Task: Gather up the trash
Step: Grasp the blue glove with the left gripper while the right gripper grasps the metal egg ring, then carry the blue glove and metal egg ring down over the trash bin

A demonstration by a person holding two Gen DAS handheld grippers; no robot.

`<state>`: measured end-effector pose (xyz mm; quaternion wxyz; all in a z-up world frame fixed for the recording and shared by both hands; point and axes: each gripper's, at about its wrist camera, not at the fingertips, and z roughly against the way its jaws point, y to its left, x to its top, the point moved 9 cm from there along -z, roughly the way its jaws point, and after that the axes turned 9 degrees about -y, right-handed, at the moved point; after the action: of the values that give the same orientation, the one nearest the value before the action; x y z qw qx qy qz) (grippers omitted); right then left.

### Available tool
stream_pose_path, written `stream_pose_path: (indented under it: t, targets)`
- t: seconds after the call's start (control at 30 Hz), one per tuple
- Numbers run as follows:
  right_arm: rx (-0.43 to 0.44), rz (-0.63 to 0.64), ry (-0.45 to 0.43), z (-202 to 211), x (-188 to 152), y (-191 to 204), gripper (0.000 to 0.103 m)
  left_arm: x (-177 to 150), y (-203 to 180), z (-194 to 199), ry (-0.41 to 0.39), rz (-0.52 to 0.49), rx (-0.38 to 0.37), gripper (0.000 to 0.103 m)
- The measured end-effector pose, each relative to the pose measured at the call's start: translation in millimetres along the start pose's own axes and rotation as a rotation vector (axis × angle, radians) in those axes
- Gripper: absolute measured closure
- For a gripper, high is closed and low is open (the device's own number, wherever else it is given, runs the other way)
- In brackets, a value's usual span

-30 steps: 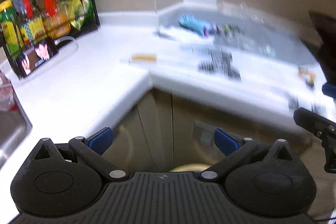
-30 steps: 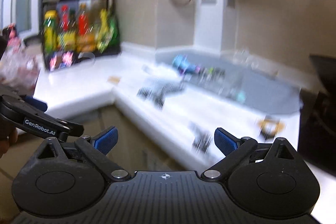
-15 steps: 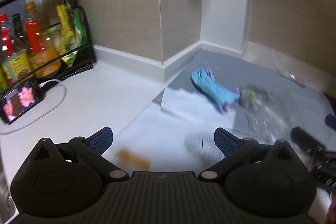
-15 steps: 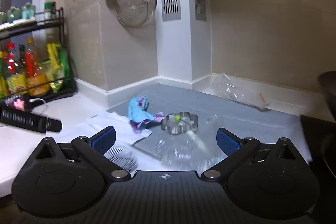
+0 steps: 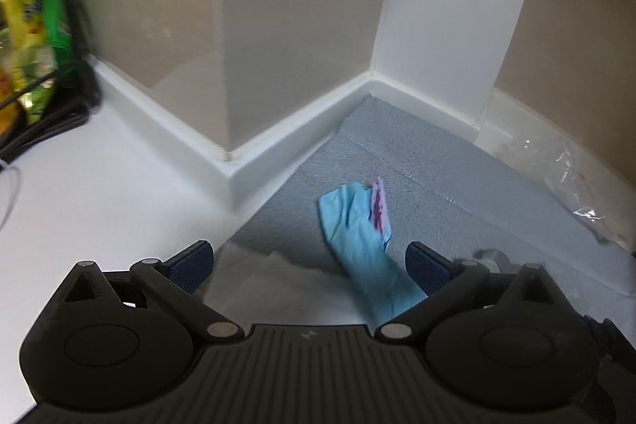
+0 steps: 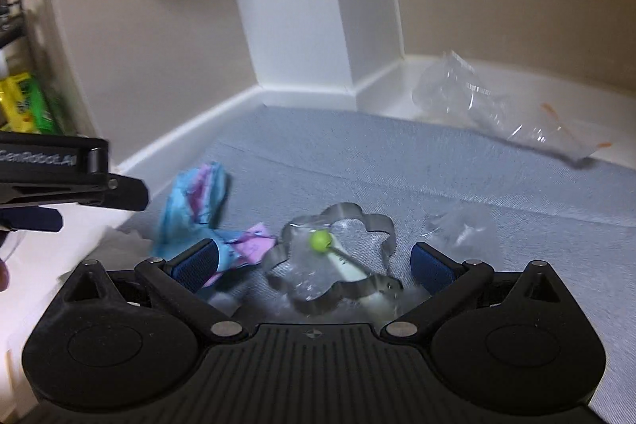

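A crumpled blue glove [image 5: 359, 237] with a purple scrap [image 5: 378, 209] lies on the grey mat [image 5: 437, 161]. My left gripper [image 5: 310, 265] is open, with the glove's cuff between its fingers. In the right wrist view the glove [image 6: 190, 209] lies left of a flower-shaped metal cutter [image 6: 338, 261] holding clear plastic and a green-tipped stick [image 6: 322, 240]. My right gripper [image 6: 314, 265] is open around the cutter. A clear plastic bag [image 6: 477, 98] lies at the back wall.
White paper [image 5: 278, 285] lies under the glove's cuff on the white counter [image 5: 99, 193]. A black rack with bottles and green-yellow packets [image 5: 31, 38] stands at the left. The left gripper's body [image 6: 59, 173] shows at left in the right wrist view. Walls and a white column [image 5: 445, 6] close the corner.
Both grippers have moved forward and down from in front of the cabinet into the counter corner, and now hang low over the glove and the cutter. Both stayed open.
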<state>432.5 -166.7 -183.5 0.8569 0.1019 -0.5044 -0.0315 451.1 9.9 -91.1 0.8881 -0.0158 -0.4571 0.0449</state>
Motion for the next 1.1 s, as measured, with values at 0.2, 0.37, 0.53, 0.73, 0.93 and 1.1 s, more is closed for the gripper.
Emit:
stream_pose_path:
  t: [0.2, 0.37, 0.53, 0.73, 0.93, 1.1]
  targets:
    - [-0.043, 0.064, 0.011, -6, -7, -1, 0.001, -6, -15, -29, 0.034, -0.05, -0.001, 0.0]
    - [-0.037, 0.09, 0.003, -5, -9, 3, 0.022, -11, -20, -37, 0.045, -0.087, 0.001, 0.041]
    - [-0.034, 0.074, -0.081, 8, 3, 1, 0.022, -1, -12, -28, 0.015, -0.053, 0.004, 0.078]
    - [0.007, 0.004, -0.199, 26, 22, -4, 0.022, 16, 1, -2, -0.039, -0.002, -0.024, 0.079]
    - [0.052, -0.028, -0.301, 44, 39, -3, 0.022, 26, 11, 31, -0.089, 0.03, -0.056, 0.079]
    - [0.079, -0.027, -0.337, 55, 47, 3, 0.022, 22, 21, 74, -0.136, 0.024, -0.063, 0.079]
